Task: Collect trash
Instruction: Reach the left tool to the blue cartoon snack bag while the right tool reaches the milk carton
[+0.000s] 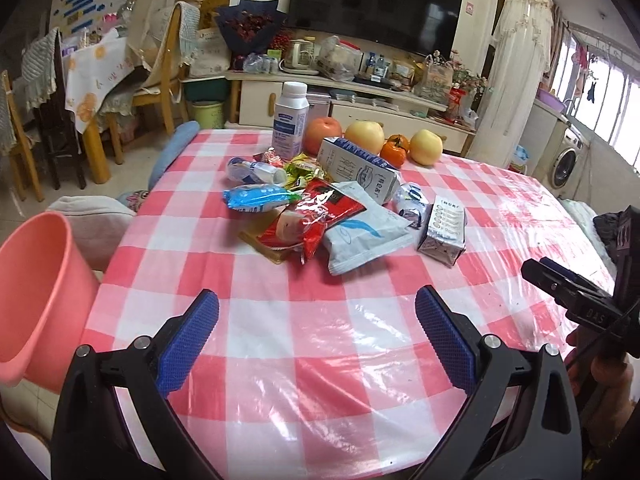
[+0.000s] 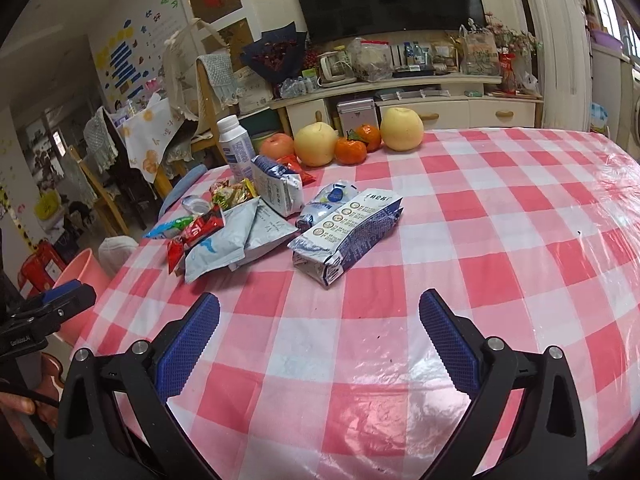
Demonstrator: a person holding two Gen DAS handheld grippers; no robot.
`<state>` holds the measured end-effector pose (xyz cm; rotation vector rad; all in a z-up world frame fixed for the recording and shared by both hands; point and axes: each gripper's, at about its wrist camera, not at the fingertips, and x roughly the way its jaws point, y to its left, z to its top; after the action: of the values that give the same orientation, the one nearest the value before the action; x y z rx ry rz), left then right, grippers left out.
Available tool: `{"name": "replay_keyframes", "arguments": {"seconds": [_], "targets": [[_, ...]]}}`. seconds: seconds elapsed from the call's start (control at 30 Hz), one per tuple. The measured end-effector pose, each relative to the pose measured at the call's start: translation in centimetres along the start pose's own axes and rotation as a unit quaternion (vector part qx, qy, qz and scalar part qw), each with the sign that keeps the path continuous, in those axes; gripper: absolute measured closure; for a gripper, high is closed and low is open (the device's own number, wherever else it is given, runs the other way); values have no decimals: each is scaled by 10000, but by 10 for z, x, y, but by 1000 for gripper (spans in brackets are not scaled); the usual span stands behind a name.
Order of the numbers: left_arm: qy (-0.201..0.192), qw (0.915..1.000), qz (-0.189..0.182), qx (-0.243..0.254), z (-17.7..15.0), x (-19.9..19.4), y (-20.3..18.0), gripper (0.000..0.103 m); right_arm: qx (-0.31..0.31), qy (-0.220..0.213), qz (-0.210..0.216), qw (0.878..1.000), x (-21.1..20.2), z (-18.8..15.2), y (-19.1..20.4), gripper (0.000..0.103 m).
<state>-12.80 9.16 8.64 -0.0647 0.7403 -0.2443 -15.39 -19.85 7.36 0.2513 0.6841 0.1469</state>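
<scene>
1. Trash pile [image 1: 320, 208]: a loose heap of empty packaging on the left-centre of the tabletop, beyond both grippers and touched by neither. The items overlap one another, so top pieces must likely come off first.
2. Tabletop [image 1: 320, 340]: round, covered with a red-and-white checked cloth under a glossy clear film. The film is smooth and probably slippery, so flat wrappers may slide when pushed.
3. Pink bin [image 1: 36, 292]: smooth plastic, tapered, open-topped. It stands off the left edge of the tabletop, near the left gripper; this is judged to be the destination for the trash.
4. Left gripper [image 1: 316, 336]: fingers spread wide, holding nothing, over the near part of the tabletop, aimed at the pile.
5. Right gripper [image 2: 320, 336]: fingers likewise released and empty, aimed at the milk carton. The blue pads [image 2: 192, 344] are knurled rubber, suited to gripping thin film.
6. Fruit [image 1: 364, 136]: apples and oranges in a row at the far edge; round, intact, judged not trash.
7. White bottle [image 1: 290, 120]: upright, capped plastic, left of the fruit.
8. Milk carton [image 2: 348, 236]: crumpled box lying on its side, at the right edge of the pile.
9. Grey-white pouch [image 1: 360, 236]: flat, soft film.
10. Red wrapper [image 1: 308, 220]: crinkled, shiny foil lying over the pouch.
</scene>
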Motion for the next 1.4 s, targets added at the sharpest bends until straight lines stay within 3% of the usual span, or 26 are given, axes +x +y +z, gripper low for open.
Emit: {"name": "replay_keyframes", "arguments": {"seconds": [0.17,0.37,0.9,1.2,1.3,1.4], "targets": [[-1,9995,-197,-257,22,18,22,4,157,6,164,9997,13,11,-8,5],[42,9942,-423,-989,52,39,48,4,219,159,150,9995,42,24,-16,5],[730,9921,786,-648,95,122,41,8,756,593,233,9951,115,49,-32,5],[1126,9855,947,-849,95,153,52,22,683,870,-89,9938,140,52,-32,6],[1203,9841,979,-870,92,159,56,26,429,1014,-280,9935,145,52,-29,19],[1251,9826,967,-974,88,161,62,32,439,1083,-291,9927,143,52,-32,20]]}}
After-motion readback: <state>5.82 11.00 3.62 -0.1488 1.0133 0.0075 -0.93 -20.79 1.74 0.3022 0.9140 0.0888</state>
